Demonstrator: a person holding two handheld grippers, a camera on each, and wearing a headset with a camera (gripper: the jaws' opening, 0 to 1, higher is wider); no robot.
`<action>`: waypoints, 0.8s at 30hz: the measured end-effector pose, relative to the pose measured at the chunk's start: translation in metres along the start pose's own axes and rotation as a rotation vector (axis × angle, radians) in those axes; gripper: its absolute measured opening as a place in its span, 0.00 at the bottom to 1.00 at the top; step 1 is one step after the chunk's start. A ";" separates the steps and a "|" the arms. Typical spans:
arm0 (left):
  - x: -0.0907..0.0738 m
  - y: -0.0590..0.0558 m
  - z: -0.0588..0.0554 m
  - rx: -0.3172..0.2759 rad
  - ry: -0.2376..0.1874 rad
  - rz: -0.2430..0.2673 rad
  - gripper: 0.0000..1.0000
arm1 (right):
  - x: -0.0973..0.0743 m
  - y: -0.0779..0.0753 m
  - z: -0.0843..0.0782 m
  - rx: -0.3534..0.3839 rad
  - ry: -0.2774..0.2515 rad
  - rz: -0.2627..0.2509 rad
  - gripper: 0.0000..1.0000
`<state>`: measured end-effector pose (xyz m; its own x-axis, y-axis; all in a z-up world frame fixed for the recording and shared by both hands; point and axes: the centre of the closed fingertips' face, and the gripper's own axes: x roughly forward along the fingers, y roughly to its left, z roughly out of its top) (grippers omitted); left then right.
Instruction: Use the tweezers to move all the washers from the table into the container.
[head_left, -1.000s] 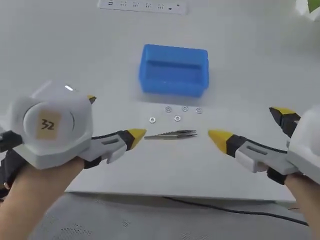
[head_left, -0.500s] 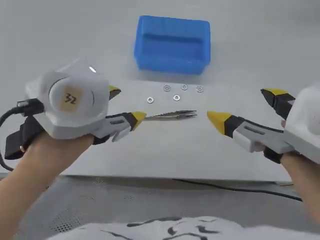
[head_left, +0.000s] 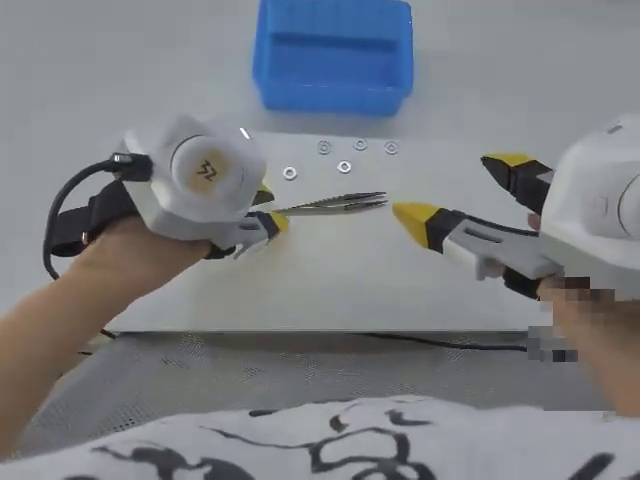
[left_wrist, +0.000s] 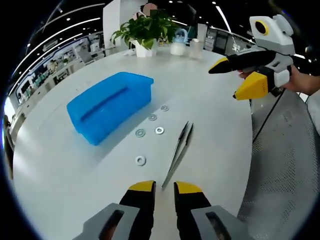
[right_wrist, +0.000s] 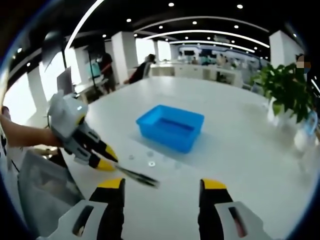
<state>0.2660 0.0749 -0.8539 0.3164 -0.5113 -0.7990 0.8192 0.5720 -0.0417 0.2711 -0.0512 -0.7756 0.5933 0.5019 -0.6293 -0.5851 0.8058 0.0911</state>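
The left gripper (left_wrist: 164, 187) has its jaws a narrow gap apart, with the near end of the tweezers (left_wrist: 179, 150) lying at the mouth of that gap, not clamped as far as shows. Facing it past the tweezers' far tips, the right gripper (head_left: 458, 187) hangs with jaws wide apart. Ahead of the left gripper, five washers (head_left: 344, 166) lie on the white table (head_left: 350, 280) beside the tweezers, with the blue bin (head_left: 330, 98) beyond them (behind it all is a bright hall with ceiling lights and a potted plant (right_wrist: 285, 85)).
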 end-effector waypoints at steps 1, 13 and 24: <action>0.002 0.000 -0.001 0.016 0.007 -0.004 0.09 | 0.001 0.001 -0.001 0.000 0.004 0.007 0.57; -0.003 -0.003 0.002 0.192 0.024 -0.041 0.00 | 0.018 0.025 -0.002 -0.087 0.055 0.116 0.53; -0.045 -0.009 0.043 0.220 -0.062 -0.038 0.00 | 0.050 0.057 0.007 -0.237 0.072 0.256 0.34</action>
<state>0.2657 0.0649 -0.7920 0.3063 -0.5721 -0.7608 0.9135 0.4014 0.0660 0.2712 0.0224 -0.7962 0.3754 0.6476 -0.6632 -0.8265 0.5577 0.0768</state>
